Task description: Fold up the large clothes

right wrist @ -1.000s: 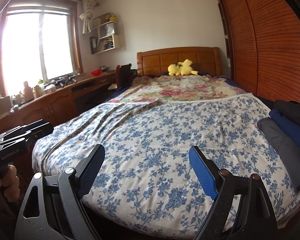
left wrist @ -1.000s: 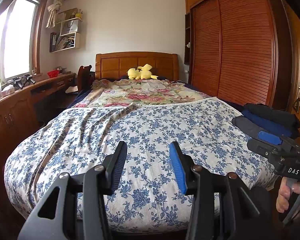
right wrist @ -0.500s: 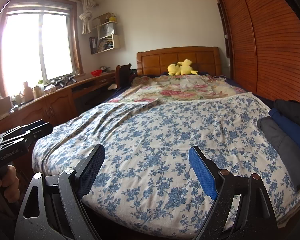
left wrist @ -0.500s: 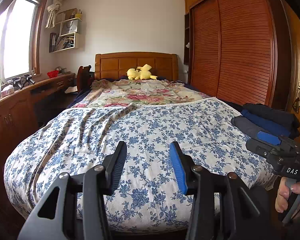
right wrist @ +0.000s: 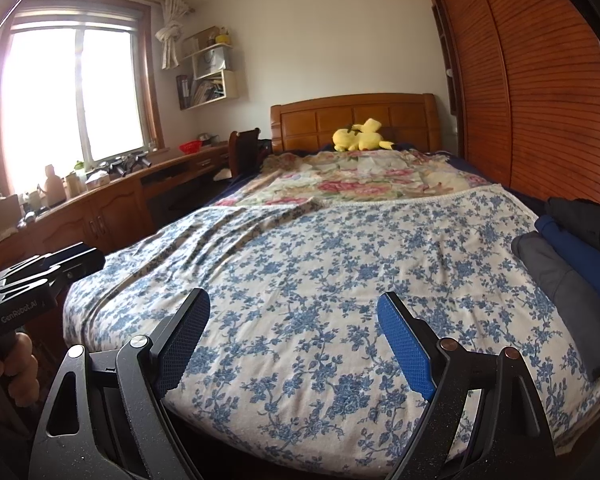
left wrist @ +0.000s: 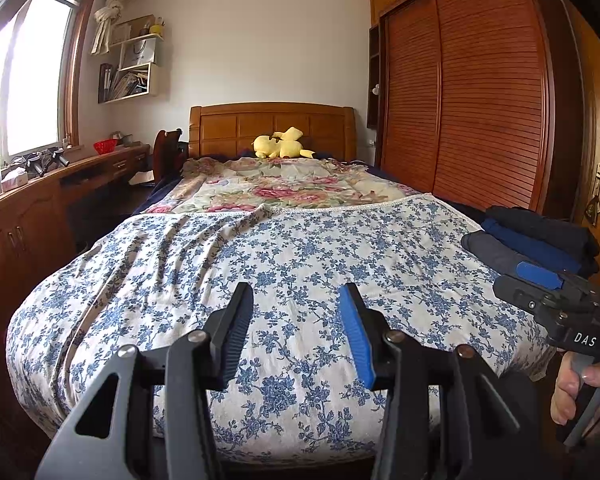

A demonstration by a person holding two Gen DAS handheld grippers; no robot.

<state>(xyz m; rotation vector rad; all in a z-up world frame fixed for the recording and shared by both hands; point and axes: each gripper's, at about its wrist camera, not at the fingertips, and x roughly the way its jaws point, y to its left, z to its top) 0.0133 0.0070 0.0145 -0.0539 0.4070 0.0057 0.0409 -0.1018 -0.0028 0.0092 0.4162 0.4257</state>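
Clothes: three folded garments (left wrist: pixel 532 240) are stacked at the right edge of the bed (left wrist: pixel 260 280), near its foot; in the right wrist view (right wrist: pixel 572 256) they are seen as a grey piece nearest, a blue one behind it and a black one farthest back.
Look of the clothes: thick, plain-coloured, lying as flat overlapping bundles, partly hanging past the bed edge.
Bed cover: a white sheet with blue flowers (right wrist: pixel 320 280) is spread over the near half, creased into long folds on the left side; a quilt with pink flowers (left wrist: pixel 284 188) lies beyond it.
Headboard end: a yellow soft toy (left wrist: pixel 280 146) is laid against the wooden headboard (left wrist: pixel 272 124).
Left gripper (left wrist: pixel 296 320): held above the foot of the bed, jaws set at a middling gap, nothing between them.
Right gripper (right wrist: pixel 294 340): held beside it, jaws spread wide, nothing between them.
Hands: a hand (left wrist: pixel 580 392) is seen on the right gripper's handle, another (right wrist: pixel 8 372) on the left one's.
Surroundings: a slatted wardrobe (left wrist: pixel 460 100) stands on the right, a window (right wrist: pixel 72 92) on the left.
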